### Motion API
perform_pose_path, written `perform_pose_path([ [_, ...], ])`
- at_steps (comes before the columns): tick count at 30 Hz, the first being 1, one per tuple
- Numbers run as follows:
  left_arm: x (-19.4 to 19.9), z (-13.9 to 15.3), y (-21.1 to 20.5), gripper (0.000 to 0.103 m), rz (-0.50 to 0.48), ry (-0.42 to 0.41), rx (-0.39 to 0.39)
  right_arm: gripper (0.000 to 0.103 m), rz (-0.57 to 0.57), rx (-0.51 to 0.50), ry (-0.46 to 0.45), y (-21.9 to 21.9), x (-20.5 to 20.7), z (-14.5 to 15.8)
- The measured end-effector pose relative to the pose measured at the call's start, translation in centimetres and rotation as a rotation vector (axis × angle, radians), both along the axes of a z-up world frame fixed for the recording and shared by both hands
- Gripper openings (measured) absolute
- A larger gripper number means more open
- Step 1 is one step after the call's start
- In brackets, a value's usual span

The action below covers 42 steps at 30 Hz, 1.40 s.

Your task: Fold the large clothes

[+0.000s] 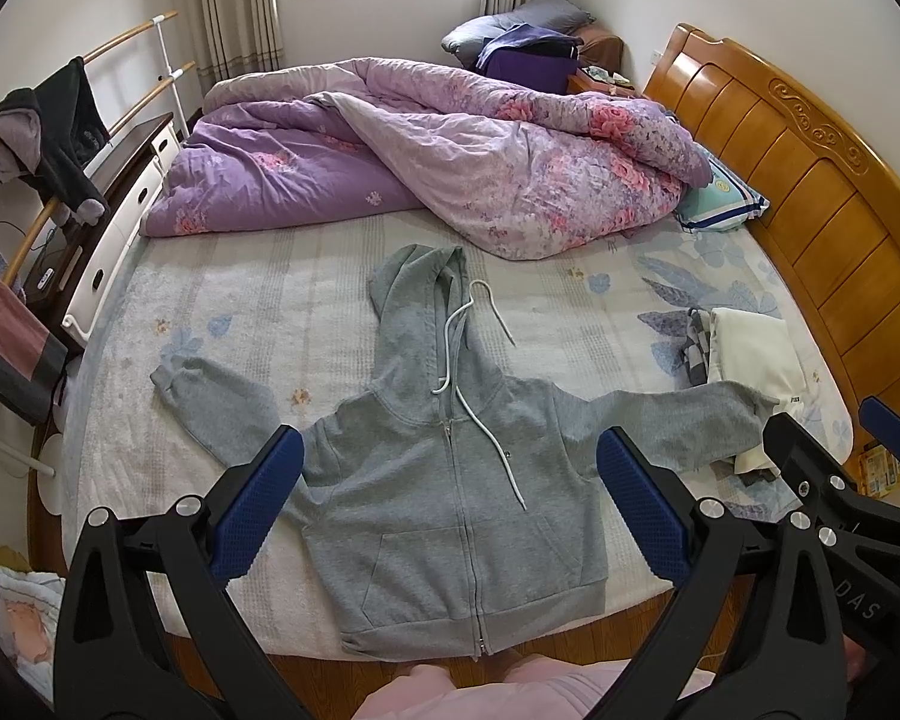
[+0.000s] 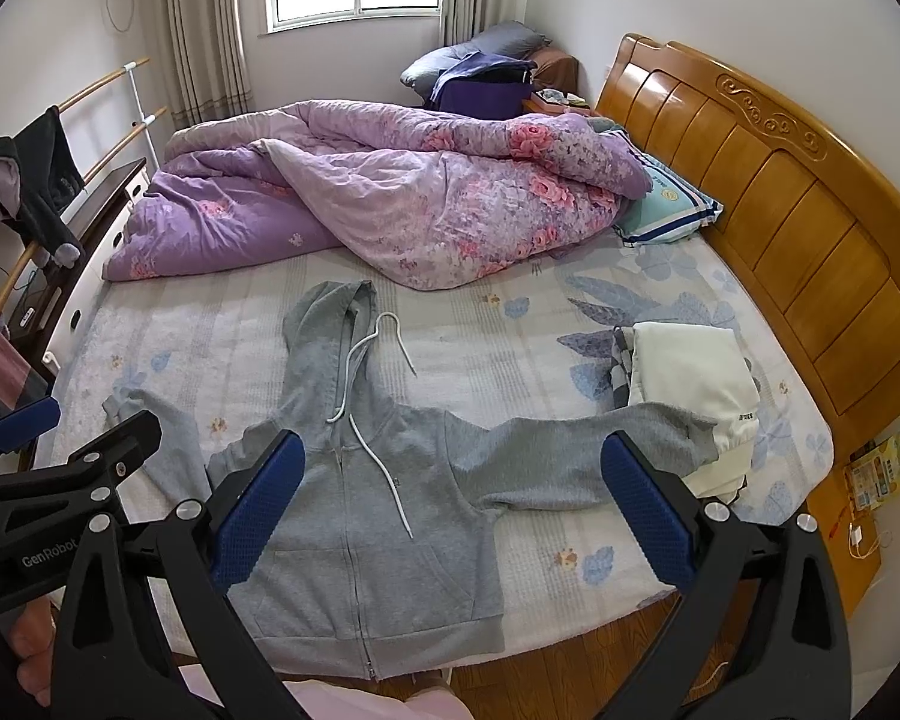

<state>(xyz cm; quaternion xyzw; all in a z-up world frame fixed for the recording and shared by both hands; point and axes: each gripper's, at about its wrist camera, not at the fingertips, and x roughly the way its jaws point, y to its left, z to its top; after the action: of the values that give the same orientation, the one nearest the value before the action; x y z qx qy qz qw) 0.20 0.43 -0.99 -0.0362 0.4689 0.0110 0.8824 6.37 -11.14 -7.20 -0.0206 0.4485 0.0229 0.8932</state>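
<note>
A grey zip hoodie [image 1: 432, 516] [image 2: 354, 516] lies face up and spread flat on the bed, hood pointing away, hem at the near edge. Its sleeves stretch out to both sides; the right cuff rests on a stack of folded clothes [image 1: 750, 360] [image 2: 690, 378]. White drawstrings trail over its chest. My left gripper [image 1: 450, 492] hovers open above the hoodie's body, nothing between its blue pads. My right gripper [image 2: 450, 498] hangs open over the hoodie's right shoulder and sleeve, also holding nothing.
A crumpled purple floral quilt [image 1: 426, 162] [image 2: 390, 198] fills the far half of the bed. The wooden headboard [image 1: 810, 180] [image 2: 798, 192] runs along the right. A rail with hanging clothes [image 1: 48, 138] and white drawers stand at the left. Wooden floor lies below the near edge.
</note>
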Motion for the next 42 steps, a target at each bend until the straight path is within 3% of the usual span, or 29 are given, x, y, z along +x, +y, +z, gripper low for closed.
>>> perform_pose_path([
  [42,0.07,-0.56,-0.09,0.098,0.001,0.012,-0.003,0.096,-0.008,0.006,0.043,0.04,0.03,-0.68],
])
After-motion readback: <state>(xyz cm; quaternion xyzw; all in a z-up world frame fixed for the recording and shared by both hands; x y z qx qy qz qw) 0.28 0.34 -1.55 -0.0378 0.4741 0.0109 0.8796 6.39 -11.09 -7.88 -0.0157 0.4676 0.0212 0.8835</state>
